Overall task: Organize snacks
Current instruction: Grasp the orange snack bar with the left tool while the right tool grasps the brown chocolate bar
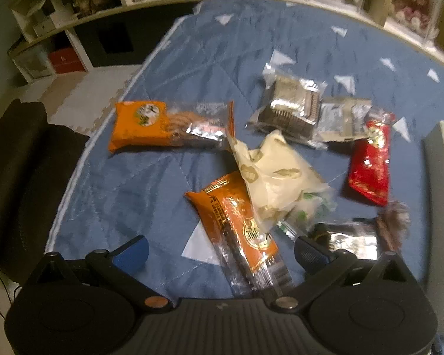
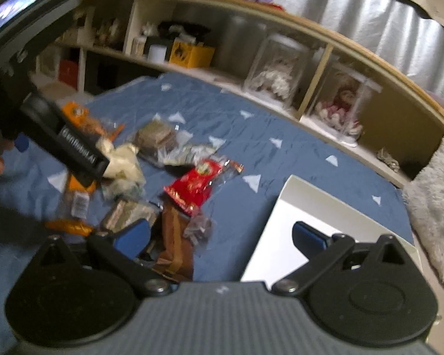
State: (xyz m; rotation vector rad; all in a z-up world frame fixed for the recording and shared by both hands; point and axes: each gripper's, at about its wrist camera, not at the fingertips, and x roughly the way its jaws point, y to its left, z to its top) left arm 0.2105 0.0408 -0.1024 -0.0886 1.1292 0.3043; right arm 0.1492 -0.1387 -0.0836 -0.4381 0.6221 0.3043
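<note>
Both grippers hang open and empty above a scatter of snacks, so the sorting looks barely begun: nothing sits yet in the white box (image 2: 284,222) at the right. Going left to right, an orange packet (image 1: 139,127) lies apart near the blanket's edge; the left gripper (image 1: 220,251) hovers with its fingers spread either side of a second orange wrapper (image 1: 242,230), which lies partly under a cream bag (image 1: 278,174); beyond are silver-wrapped packs (image 1: 290,106) and a red packet (image 1: 370,165) close to the box. The right gripper (image 2: 220,236) floats between a brown wrapper (image 2: 174,236) and the box, though blur makes that wrapper hard to identify. The next move probably calls for lowering the left gripper onto the orange wrapper, closing on it and carrying it rightward. Everything rests on a soft blue quilted blanket (image 1: 192,59) patterned with pale triangles, so packets may sink or slide. Behind runs a low shelf (image 2: 310,29) with clear cases, and a grey furry throw (image 2: 435,201) lies at the far right.
</note>
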